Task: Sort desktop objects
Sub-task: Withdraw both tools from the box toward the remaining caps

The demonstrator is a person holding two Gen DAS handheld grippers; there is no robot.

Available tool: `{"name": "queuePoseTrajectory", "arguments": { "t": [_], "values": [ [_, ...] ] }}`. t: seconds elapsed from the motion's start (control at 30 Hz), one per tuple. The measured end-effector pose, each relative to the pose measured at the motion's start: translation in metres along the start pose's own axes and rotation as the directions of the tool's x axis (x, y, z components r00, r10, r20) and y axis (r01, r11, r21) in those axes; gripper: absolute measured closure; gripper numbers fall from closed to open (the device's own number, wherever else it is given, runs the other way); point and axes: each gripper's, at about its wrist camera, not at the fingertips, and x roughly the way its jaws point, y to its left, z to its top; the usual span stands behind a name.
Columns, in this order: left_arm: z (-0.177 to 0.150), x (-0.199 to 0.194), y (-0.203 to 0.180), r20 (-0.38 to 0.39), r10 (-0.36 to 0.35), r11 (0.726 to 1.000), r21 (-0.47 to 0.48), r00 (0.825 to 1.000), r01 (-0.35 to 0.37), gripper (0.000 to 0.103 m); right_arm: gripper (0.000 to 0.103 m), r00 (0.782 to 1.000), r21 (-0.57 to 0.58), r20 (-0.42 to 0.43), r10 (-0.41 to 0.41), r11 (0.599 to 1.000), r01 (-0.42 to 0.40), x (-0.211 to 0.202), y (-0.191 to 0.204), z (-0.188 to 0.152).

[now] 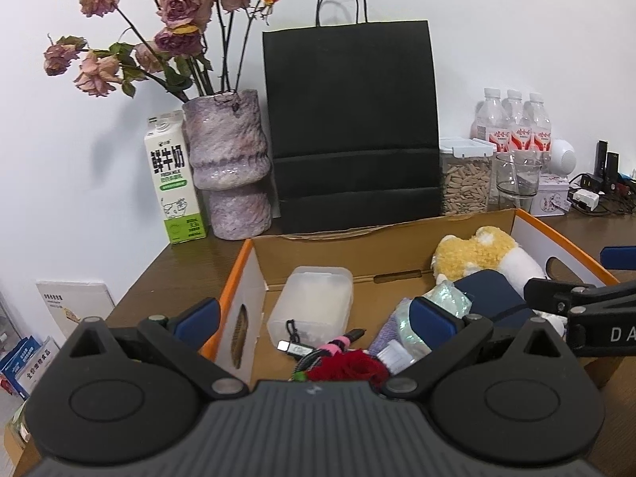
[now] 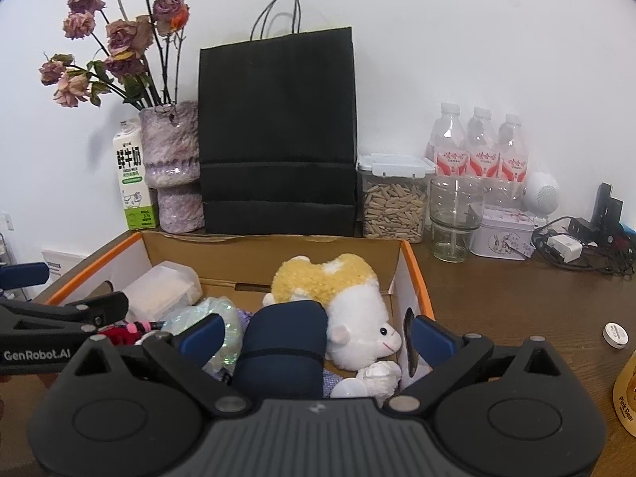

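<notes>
Both tongs hang over the cardboard box point(image 2: 417, 278) on the brown surface point(image 2: 516, 298): the right tongs point(image 2: 316, 336) gape at their widest, nothing pinched, with the navy pouch point(image 2: 282, 342) lying loose between the blue pads, and the left tongs point(image 1: 316, 318) are spread just as wide and empty. In the right view the plush sheep point(image 2: 349, 310) lies at two o'clock of the pouch, touching it, the clear plastic case point(image 2: 163, 290) at ten o'clock. The black paper bag point(image 2: 278, 139) stands upright at twelve o'clock behind the box, against the wall.
</notes>
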Motion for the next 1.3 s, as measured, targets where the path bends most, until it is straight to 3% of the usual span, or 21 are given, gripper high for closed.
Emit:
{"name": "queuePoseTrajectory", "arguments": {
  "t": [0.53,0.87,1.3],
  "values": [
    [-0.011,-0.034,0.027,0.004,0.02,1.0,-0.011,1.0,-0.02,0.0,0.0,0.999,-0.032,0.01,0.03,0.999,-0.03,-0.034,0.02,-0.007],
    [-0.037,-0.046,0.045,-0.055,0.012,1.0,0.0,0.998,-0.012,0.0,0.0,0.998,-0.078,-0.027,0.052,0.996,-0.054,-0.053,0.037,-0.031],
    [-0.068,-0.05,0.047,-0.13,-0.064,0.998,0.018,0.989,0.067,0.0,0.0,0.99,-0.133,-0.122,0.074,0.987,-0.091,-0.054,0.056,-0.065]
  ]
}}
